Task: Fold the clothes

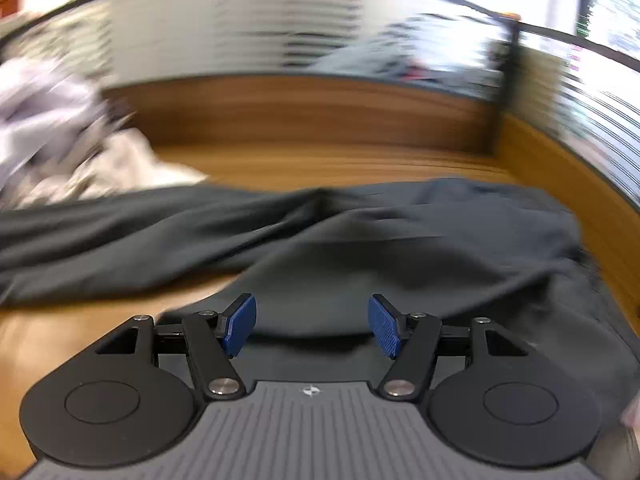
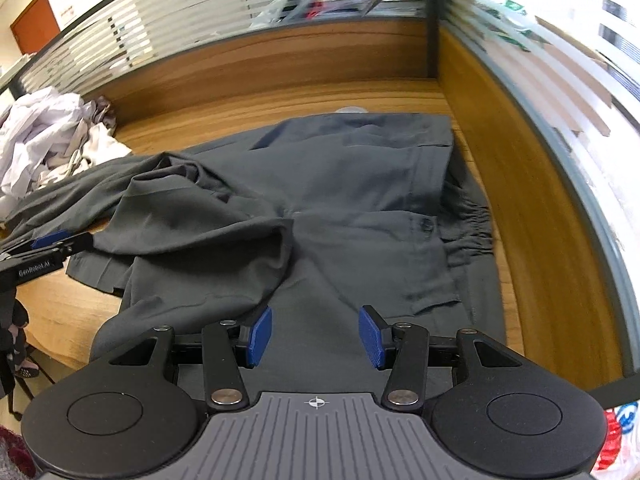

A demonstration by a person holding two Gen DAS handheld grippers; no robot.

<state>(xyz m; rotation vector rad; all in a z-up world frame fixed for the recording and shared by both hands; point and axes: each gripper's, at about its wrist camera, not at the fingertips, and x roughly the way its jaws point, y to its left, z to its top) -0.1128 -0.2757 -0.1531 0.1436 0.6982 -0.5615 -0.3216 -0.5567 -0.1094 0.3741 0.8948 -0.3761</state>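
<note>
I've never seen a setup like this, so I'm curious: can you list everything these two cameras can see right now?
trousers: one pair, dark grey, spread over the middle of the table, one leg folded back toward the left
pile of clothes: one heap, white and pale lilac, far left of the table
table: one, brown wood, with a raised wooden back and side wall
glass partition: frosted stripes, above the wooden wall
door: one, reddish brown, far upper left
left gripper: one, black with blue pads, open and empty above the trousers
right gripper: one, black with blue pads, open and empty above the trousers
</note>
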